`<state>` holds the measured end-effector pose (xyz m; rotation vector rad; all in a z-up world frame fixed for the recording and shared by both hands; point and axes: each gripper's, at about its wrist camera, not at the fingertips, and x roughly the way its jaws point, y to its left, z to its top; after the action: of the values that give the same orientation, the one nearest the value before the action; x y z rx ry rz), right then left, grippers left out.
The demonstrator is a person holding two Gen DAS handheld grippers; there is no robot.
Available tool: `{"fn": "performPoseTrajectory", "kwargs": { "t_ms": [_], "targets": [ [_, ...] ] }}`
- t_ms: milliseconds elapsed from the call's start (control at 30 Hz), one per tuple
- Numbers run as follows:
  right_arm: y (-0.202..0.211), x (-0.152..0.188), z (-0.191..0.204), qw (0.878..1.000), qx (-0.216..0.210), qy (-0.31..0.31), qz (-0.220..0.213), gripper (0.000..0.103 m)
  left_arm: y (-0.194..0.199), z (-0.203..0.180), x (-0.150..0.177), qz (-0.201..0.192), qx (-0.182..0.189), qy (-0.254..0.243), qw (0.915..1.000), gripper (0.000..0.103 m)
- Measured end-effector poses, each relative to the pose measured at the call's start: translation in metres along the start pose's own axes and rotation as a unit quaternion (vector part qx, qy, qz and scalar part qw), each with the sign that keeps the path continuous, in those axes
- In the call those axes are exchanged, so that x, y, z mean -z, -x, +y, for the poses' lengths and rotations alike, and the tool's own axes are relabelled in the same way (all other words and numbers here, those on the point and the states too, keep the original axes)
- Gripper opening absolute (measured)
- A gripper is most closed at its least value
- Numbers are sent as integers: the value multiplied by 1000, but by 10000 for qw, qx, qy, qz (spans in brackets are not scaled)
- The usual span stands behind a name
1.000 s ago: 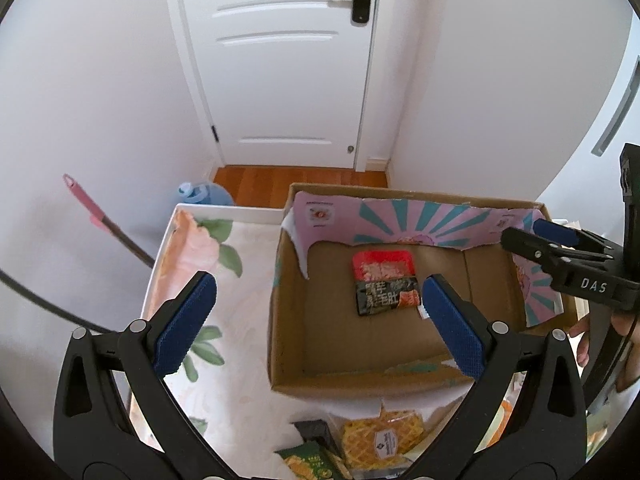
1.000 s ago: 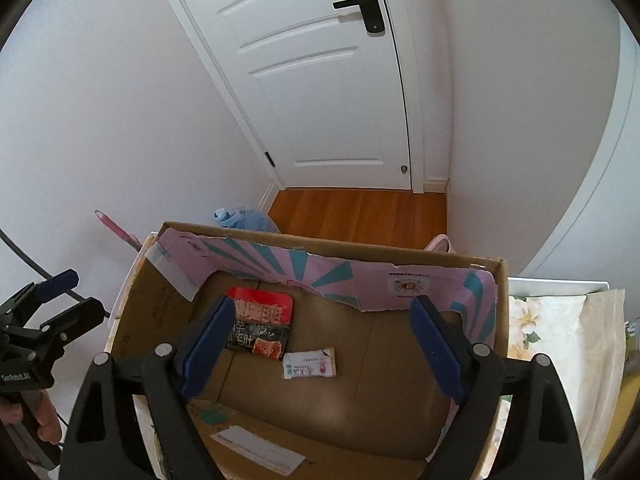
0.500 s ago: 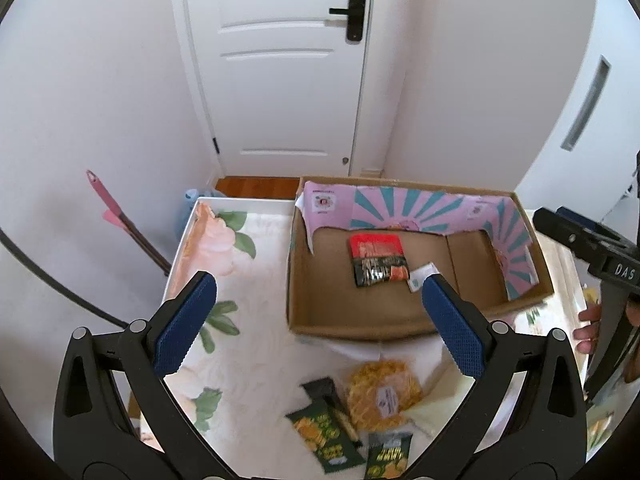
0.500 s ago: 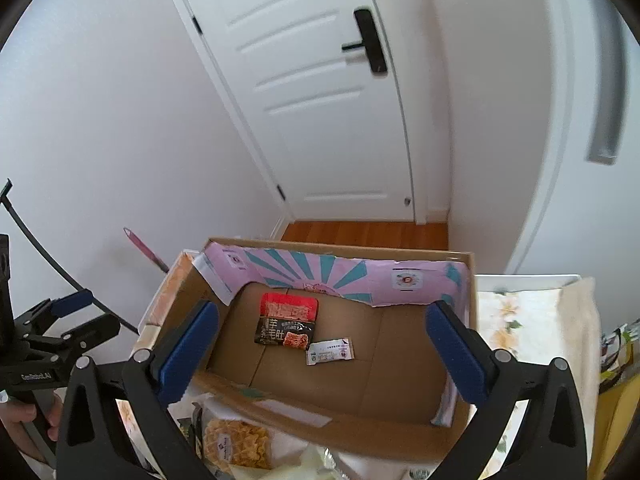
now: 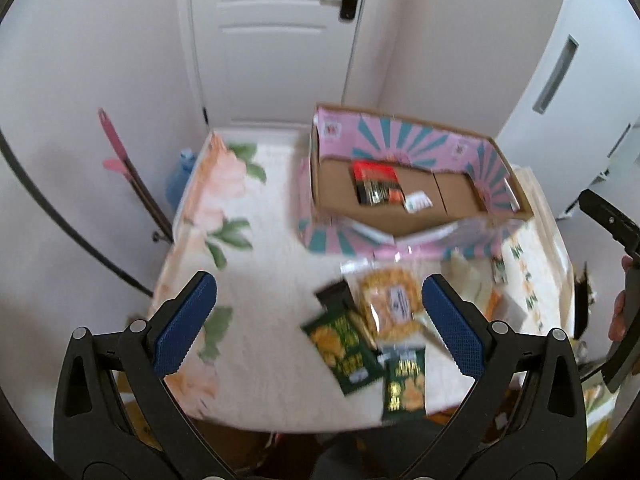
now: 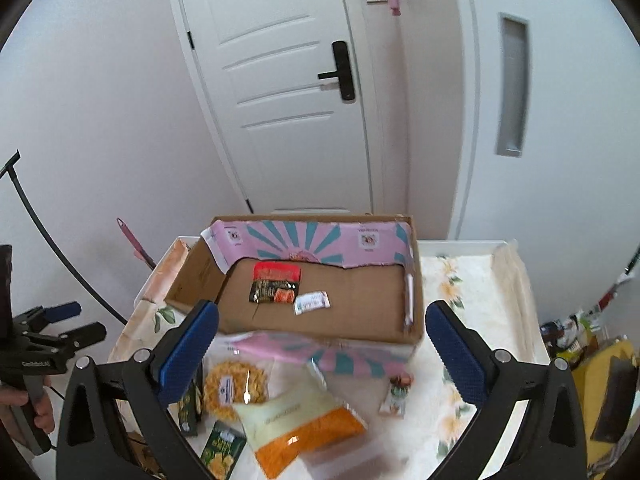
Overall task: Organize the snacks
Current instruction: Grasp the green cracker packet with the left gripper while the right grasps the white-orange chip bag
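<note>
Both grippers hang above the table (image 5: 260, 248) with jaws spread wide and nothing between them — the left gripper (image 5: 318, 320) over the floral cloth, the right gripper (image 6: 322, 344) nearer the box (image 6: 320, 312). The box sits at the far side of the table and holds a red-and-black packet (image 6: 275, 282) with a small white sachet (image 6: 312, 302) just beside it. In front of the box lie loose snacks — a clear bag of yellow crackers (image 5: 390, 304), two green packets (image 5: 340, 344), and a cream-and-orange bag (image 6: 298, 424).
</note>
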<state>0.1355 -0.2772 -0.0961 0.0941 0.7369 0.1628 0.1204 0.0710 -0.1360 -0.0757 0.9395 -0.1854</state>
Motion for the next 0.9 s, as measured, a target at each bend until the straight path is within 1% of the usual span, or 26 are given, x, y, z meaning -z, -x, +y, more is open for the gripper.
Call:
{"fn": "performPoseTrajectory", "kwargs": {
  "t_ms": [100, 233, 333, 500, 633, 833, 900],
  "targets": [
    [16, 21, 3, 9994, 294, -206, 3, 103, -7, 4, 19, 123, 118, 59, 9998, 102],
    [25, 45, 5, 9982, 473, -351, 101, 103, -15, 5, 39, 283, 235, 85, 9993, 102],
    [27, 60, 6, 9971, 596, -402, 256, 103, -24, 5, 50, 398, 323, 172, 9985, 102],
    [28, 77, 3, 9957, 670, -499, 394, 103, -43, 1, 63, 581, 396, 317, 9970, 102],
    [13, 86, -8, 9946, 662, -533, 589, 103, -57, -1, 70, 647, 352, 441, 9963, 101],
    [-9, 93, -22, 9939, 591, -491, 796, 103, -85, -5, 77, 849, 289, 610, 9941, 94],
    [-18, 95, -27, 9934, 518, -512, 886, 103, -96, -6, 78, 920, 238, 664, 9933, 86]
  ]
}}
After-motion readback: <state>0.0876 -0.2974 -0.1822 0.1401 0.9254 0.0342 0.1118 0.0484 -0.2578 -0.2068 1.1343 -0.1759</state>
